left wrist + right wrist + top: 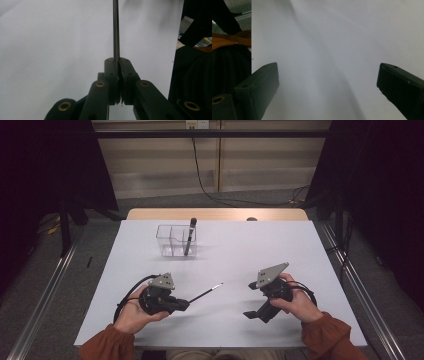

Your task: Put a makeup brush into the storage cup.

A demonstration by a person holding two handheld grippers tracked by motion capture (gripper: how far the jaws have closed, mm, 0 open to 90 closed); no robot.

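White table (300, 270), clear organizer (176, 241) at 12 o'clock with one pen (190, 236) already standing inside. Left tongs (186, 305) clenched on second pen (206, 292), tip aimed 2 o'clock, not yet binned. Right tongs (254, 314) released, empty.

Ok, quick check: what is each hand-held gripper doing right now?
Left hand-held gripper: shut on the thin dark pen.
Right hand-held gripper: open, nothing between its jaws, above the white table.
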